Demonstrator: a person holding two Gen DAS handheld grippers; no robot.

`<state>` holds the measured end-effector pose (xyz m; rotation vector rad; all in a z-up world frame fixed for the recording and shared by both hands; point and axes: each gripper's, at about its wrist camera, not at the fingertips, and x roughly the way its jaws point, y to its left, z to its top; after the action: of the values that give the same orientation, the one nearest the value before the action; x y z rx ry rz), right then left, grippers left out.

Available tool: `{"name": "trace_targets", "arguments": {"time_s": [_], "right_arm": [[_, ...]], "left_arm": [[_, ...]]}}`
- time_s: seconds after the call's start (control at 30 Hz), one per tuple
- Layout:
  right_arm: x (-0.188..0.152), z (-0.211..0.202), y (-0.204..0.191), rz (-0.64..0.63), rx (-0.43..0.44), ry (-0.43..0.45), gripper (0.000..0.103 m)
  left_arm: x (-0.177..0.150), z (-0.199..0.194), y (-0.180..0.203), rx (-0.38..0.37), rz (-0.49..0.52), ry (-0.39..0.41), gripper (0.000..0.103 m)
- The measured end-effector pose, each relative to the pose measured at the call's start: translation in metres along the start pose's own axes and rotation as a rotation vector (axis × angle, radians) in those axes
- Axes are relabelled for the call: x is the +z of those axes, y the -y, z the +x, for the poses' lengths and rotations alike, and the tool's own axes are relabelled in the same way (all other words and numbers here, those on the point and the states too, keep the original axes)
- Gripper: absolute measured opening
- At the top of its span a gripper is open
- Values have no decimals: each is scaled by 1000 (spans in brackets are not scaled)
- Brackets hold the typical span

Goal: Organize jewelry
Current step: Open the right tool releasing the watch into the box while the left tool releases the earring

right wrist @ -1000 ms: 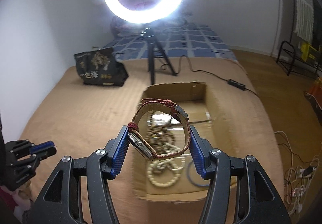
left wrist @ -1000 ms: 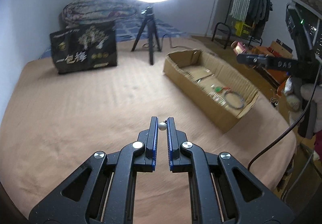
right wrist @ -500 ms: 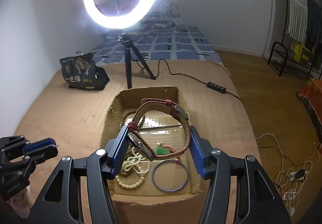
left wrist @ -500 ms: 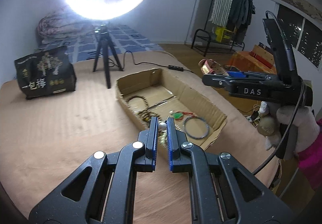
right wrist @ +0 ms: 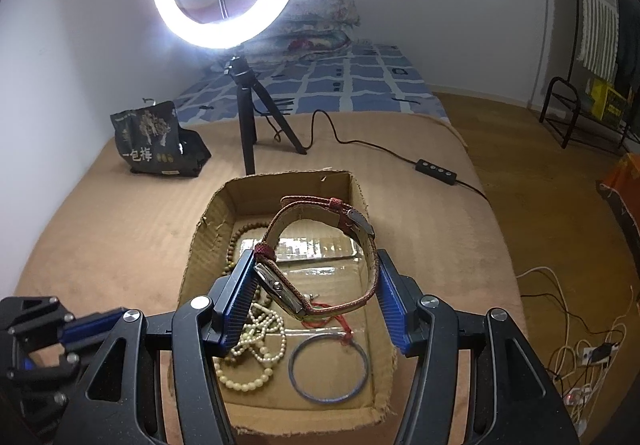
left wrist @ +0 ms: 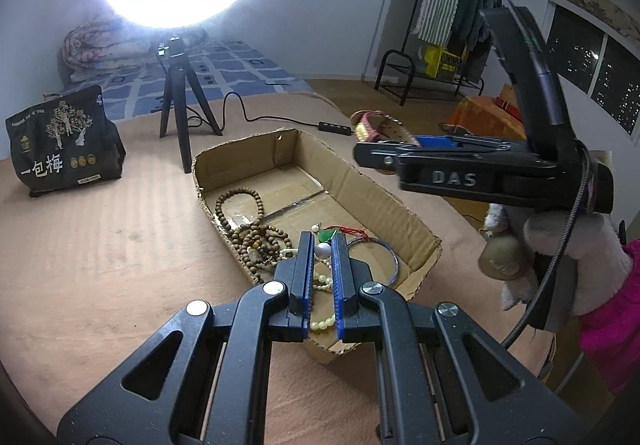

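Over the cardboard box (right wrist: 280, 181) on the bed: right claw (right wrist: 316, 285), half open, clamps a red-strapped watch (right wrist: 320, 245); left claw (left wrist: 322, 251), almost closed, pinches a white pearl (left wrist: 322, 251), possibly an earring. Step: carrying pieces to the box. Next: lower, release among bead strands (left wrist: 256, 237) and bangle (right wrist: 328, 369)

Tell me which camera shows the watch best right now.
The right wrist view. The watch sits front and centre between the right gripper pads, red strap looped up over the cardboard box, case against the left pad. The left wrist view catches only part of its strap behind the right gripper's tip.
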<state>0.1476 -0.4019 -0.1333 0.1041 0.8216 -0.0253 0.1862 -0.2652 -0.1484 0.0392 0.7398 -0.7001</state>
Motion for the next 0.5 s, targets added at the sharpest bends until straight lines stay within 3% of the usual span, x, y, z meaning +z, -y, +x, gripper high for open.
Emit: {"name": "trace_targets", "arguments": {"time_s": [0.4, 0.47, 0.5], "right_arm": [[-1, 13, 1, 24, -5, -12, 59], [-1, 12, 1, 23, -10, -12, 61], [-1, 10, 1, 22, -16, -12, 66]], "left_arm": [[2, 8, 1, 31, -3, -6, 7], [3, 9, -1, 35, -8, -9, 19], [3, 7, -1, 36, -10, -4, 31]]}}
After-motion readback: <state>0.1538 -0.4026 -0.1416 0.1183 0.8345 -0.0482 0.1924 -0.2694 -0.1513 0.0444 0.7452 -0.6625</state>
